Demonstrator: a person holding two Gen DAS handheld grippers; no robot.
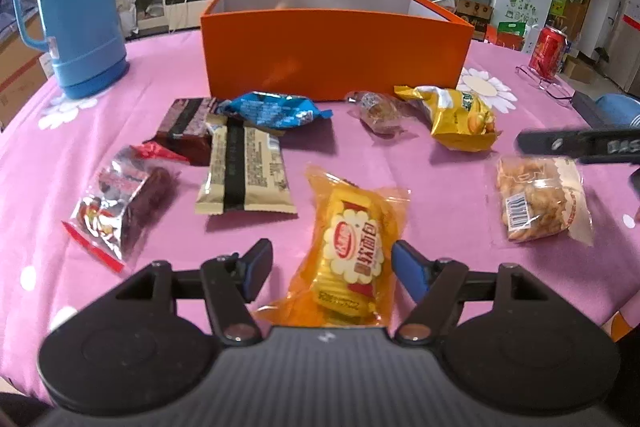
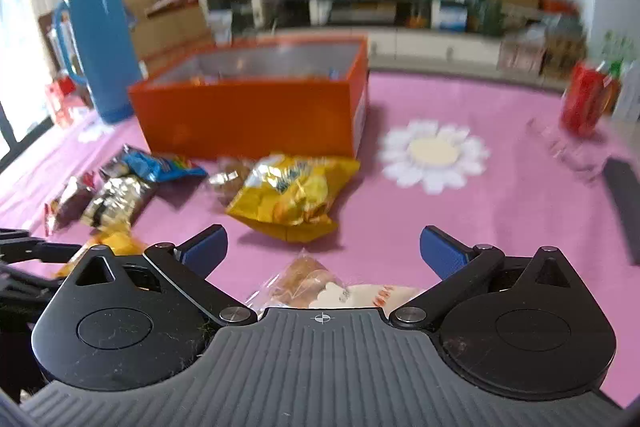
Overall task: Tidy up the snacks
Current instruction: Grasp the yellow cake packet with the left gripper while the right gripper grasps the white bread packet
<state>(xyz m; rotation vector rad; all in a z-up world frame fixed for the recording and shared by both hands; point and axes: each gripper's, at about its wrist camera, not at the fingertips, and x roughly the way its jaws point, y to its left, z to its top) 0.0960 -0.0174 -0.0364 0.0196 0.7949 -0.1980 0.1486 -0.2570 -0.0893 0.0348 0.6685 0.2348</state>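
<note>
left wrist view: left gripper (image 1: 332, 267) wide, holding nothing, low over pink tablecloth (image 1: 400, 163)
target here: orange bread packet (image 1: 352, 247) lies flat between the spread fingers, near end under the gripper body
handling: light, soft, crinkly film, slippery; pinch across the middle, gently, bread squashes
box: orange box (image 1: 332, 55) far centre, open top, well apart from packet
other snacks: beige bar (image 1: 244, 171) and red-clear pack (image 1: 116, 203) left; blue pack (image 1: 276, 111), yellow bag (image 1: 460, 119) far; clear biscuit bag (image 1: 536, 199) right
right wrist view: right gripper (image 2: 323, 251) wide, nothing held; blurred
target here: clear biscuit bag (image 2: 316, 285) just below and between the fingers, partly hidden by body
handling: light, brittle contents probably; grip bag body softly
box here: orange box (image 2: 256, 111) far left
</note>
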